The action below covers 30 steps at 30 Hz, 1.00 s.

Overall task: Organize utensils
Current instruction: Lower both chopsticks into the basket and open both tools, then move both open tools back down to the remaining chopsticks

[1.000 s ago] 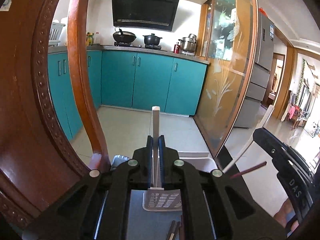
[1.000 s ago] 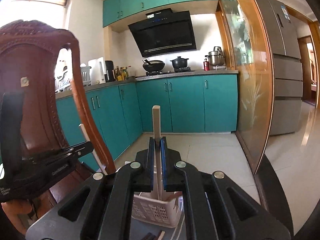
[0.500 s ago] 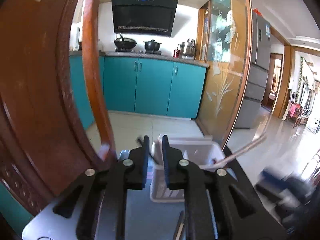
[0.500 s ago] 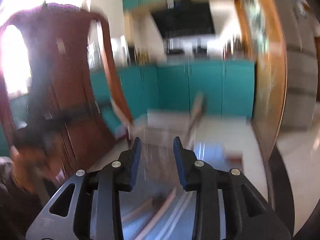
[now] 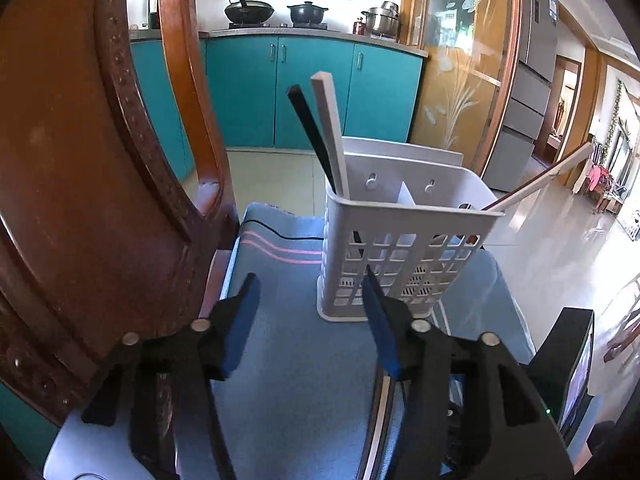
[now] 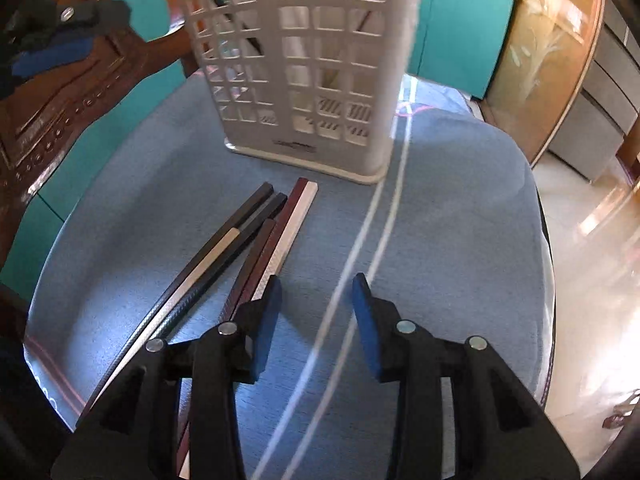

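chopsticks left on the cloth, holder easy to knock

risk sits mostly with the right tool (image 6: pixel 316 300): its jaws stand partly apart with nothing between them, hovering over the blue cloth (image 6: pixel 440 220) just right of the loose chopsticks (image 6: pixel 256 240). these lie bunched and touching, black, brown and pale ones side by side, running from the near left edge of the counter toward the white holder (image 6: pixel 304 80), which stands toward the far edge. a closing pinch aimed at one stick could well catch two, or slide off and scatter the bundle toward the left edge.

the left tool (image 5: pixel 308 304) has just been opening its jaws and now stands wide and empty, its right finger close against the holder's (image 5: pixel 400 248) latticed front. the holder looks light; a nudge there might tip or shove it. inside, a black stick (image 5: pixel 308 128) and a pale stick (image 5: pixel 330 120) lean in the left compartment, while another pale stick (image 5: pixel 540 180) leans far out over the right rim and could drag the holder over or spill if bumped.
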### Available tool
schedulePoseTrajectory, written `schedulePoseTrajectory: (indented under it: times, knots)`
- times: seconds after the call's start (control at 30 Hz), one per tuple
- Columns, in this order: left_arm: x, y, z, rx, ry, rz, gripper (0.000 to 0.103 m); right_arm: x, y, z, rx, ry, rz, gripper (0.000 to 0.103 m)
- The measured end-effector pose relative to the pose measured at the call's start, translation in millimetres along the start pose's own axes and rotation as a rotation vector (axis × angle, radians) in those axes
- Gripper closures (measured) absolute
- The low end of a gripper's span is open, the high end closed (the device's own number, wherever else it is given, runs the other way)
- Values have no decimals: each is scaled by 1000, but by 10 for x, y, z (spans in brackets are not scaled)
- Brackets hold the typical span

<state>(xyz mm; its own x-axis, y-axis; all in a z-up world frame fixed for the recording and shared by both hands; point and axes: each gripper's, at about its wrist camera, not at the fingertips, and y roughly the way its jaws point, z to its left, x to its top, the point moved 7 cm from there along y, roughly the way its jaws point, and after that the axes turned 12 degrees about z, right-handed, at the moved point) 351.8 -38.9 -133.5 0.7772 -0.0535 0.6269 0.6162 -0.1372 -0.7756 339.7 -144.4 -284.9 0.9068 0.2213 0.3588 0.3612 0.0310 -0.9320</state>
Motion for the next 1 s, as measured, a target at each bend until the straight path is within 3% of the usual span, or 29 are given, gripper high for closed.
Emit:
schedulePoseTrajectory:
  times: [0.1,0.17,0.3,0.4,0.53,0.6,0.8,1.0]
  knots:
    - [-21,58,28,26,3,24,46,-31,-1,50,30,-26,17,91]
    - [-55,128,50,33,1,53,46,-47,-11,50,42,-38,34,97]
    - [-167,256,73,28,6,119,46,-93,-26,-52,24,-35,71,98]
    - [-260,329,67,30,22,158,46,-118,-44,-267,46,44,89,98]
    - [-365,421,57,27,31,213,45,-77,-90,-520,110,170,63,92]
    - [-416,464,34,9,26,242,46,-54,-112,-590,123,199,51,83]
    - [-653,645,-217,-127,80,378,46,1,-202,-559,111,184,21,67]
    - [-830,742,-355,-95,151,422,46,43,-143,-601,104,168,25,62]
